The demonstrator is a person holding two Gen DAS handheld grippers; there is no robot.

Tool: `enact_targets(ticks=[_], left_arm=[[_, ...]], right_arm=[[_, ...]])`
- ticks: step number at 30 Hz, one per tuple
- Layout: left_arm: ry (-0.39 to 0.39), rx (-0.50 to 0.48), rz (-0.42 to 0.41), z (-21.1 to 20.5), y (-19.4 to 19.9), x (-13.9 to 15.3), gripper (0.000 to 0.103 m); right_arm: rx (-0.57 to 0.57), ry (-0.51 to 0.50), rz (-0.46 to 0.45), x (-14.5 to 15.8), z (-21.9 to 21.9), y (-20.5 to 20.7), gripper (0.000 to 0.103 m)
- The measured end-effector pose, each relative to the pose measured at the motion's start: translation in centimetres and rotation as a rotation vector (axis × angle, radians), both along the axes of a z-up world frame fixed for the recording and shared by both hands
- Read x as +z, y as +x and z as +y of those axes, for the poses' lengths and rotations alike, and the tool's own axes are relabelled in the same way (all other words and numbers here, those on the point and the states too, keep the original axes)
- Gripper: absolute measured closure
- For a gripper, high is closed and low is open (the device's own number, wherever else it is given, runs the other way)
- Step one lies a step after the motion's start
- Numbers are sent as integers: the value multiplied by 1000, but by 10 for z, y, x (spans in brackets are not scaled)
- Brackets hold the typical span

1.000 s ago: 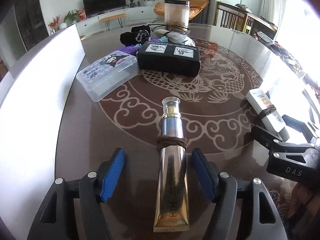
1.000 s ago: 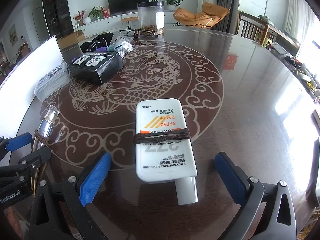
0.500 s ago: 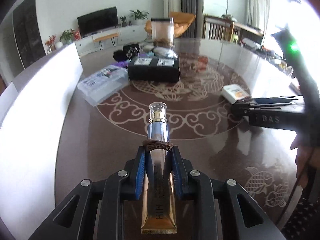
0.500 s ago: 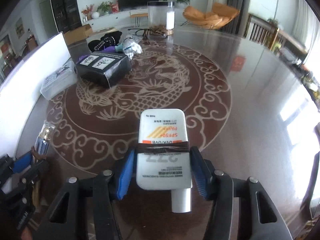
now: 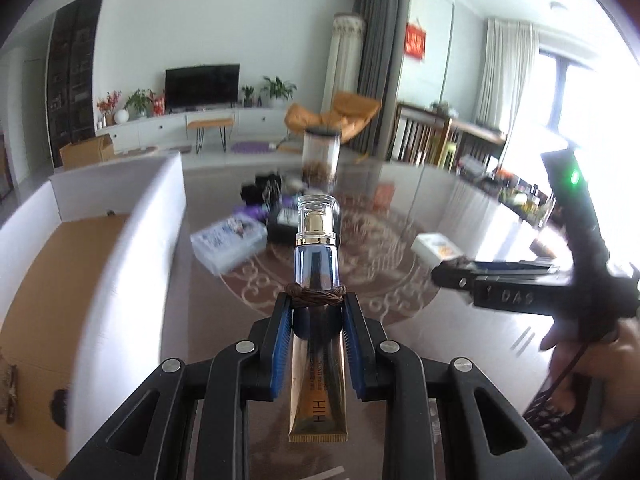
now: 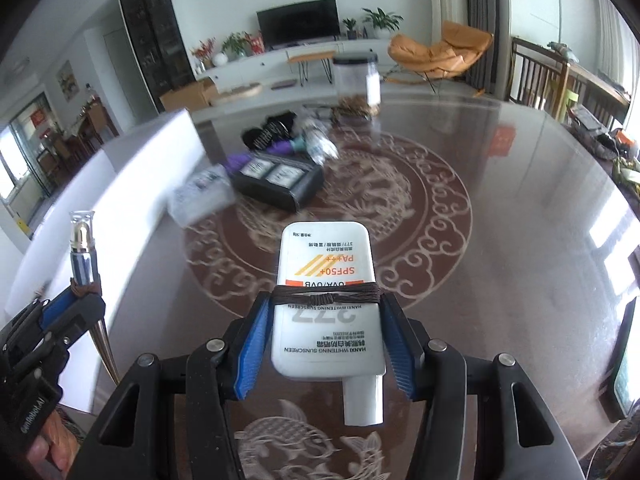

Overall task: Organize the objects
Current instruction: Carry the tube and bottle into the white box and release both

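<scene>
Black box (image 6: 278, 184) on the table (image 6: 520, 208), plastic case (image 6: 200, 196) just left of it, cardboard box (image 5: 60, 280) further left, jar (image 6: 356, 84) behind, sunscreen bottle (image 6: 328, 300) in front, held above the table.

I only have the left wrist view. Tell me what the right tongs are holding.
Observer: The right tongs are shut on a white sunscreen bottle, with the blue pads on its two side edges.
Operator: Give me its orientation.
Observer: Its cap points back toward the camera, and the flat end points away.
Operator: Report anything wrapped on it.
Observer: A brown cord is knotted around its middle, right at the pad tips.
</scene>
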State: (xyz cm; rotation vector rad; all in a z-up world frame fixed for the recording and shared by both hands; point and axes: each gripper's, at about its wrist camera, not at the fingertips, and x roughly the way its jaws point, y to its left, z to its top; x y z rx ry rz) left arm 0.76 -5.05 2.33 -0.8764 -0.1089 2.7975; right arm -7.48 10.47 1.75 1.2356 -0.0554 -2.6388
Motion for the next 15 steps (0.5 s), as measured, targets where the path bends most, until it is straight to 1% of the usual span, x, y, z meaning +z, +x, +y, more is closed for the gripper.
enact_targets(ticks=[4,8,12,13,15], left_arm=[[68,26,56,-29,16,36,78],[101,62,83,-63,28,61,78],[117,135,62,-112,27,74,78],[113,168,47,-130,24,75,78],[89,213,31,-152,20,73,78]], right_arm=[[52,-22,40,28,-21,6,49],[138,-74,66,56,-59,12,49],[230,-152,62,75,-96,14,49],[260,-186,51,80,-109,13,49],[304,-225,40,87,-130,12,49]])
